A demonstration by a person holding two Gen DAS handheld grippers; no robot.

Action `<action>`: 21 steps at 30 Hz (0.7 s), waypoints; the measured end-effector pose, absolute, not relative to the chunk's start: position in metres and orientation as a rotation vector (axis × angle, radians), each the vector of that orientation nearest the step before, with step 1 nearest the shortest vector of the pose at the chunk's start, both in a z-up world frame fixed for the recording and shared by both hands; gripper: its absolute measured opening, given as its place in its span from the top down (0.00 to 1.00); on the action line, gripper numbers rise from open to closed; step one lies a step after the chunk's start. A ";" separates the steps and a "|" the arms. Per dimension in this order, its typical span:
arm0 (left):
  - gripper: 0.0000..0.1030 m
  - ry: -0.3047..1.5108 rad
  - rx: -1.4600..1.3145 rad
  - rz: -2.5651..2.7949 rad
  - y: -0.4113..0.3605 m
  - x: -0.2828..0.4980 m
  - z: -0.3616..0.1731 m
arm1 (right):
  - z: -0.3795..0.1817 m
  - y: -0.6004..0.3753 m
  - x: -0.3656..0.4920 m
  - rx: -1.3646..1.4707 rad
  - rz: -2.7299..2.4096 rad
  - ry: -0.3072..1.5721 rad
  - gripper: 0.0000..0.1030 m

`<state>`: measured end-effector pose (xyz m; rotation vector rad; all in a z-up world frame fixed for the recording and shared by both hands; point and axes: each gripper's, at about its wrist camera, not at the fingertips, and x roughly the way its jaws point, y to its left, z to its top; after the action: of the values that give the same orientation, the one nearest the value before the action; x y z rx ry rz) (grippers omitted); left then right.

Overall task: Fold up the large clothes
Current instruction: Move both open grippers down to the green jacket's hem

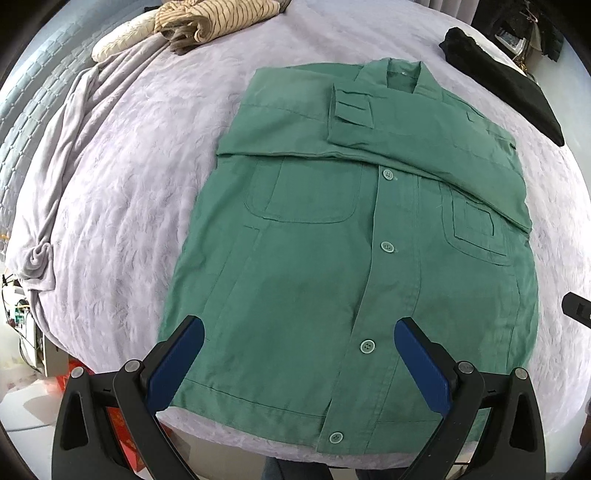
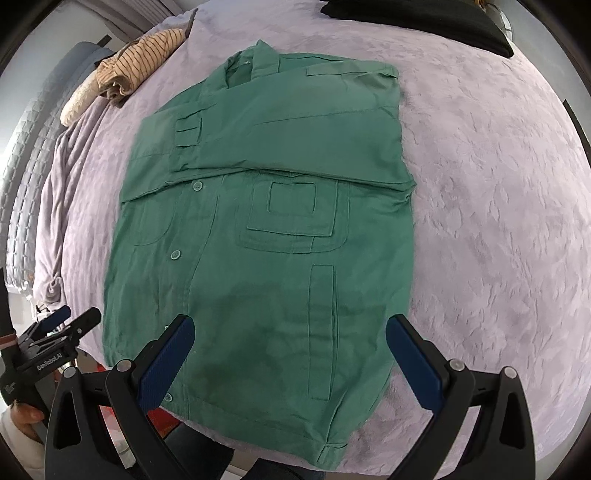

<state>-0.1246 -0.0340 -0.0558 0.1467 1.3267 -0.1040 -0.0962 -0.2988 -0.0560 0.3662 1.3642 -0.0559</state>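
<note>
A green button-up jacket (image 1: 332, 258) lies flat, front up, on the lilac bed cover (image 1: 129, 184), collar far, hem near. Both sleeves are folded across the chest. My left gripper (image 1: 299, 354) is open and empty, held just above the hem on the jacket's left half. My right gripper (image 2: 290, 350) is open and empty above the hem on the jacket's right half (image 2: 277, 240). The left gripper also shows at the left edge of the right wrist view (image 2: 55, 332).
A striped beige garment (image 1: 210, 22) lies bunched at the far left of the bed, by a cream pillow (image 1: 118, 40). A black garment (image 1: 502, 81) lies at the far right. The bed's near edge (image 1: 240, 439) runs just below the hem.
</note>
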 end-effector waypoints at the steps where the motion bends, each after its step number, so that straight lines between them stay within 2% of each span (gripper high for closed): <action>1: 0.00 1.324 0.150 -0.111 -0.033 -0.125 -0.055 | -0.057 -0.298 -0.099 0.376 -0.060 1.365 0.00; 9: 0.00 1.369 0.155 -0.160 -0.005 -0.136 -0.078 | -0.083 -0.290 -0.126 0.604 -0.038 1.366 0.00; 21: 0.00 1.482 0.084 -0.123 0.113 -0.147 -0.134 | -0.137 -0.283 -0.216 0.979 -0.164 1.348 0.00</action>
<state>-0.1466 0.1133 -0.1344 0.0844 1.4818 -0.1231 -0.2156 -0.2833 -0.1369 0.9786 1.3478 -0.1637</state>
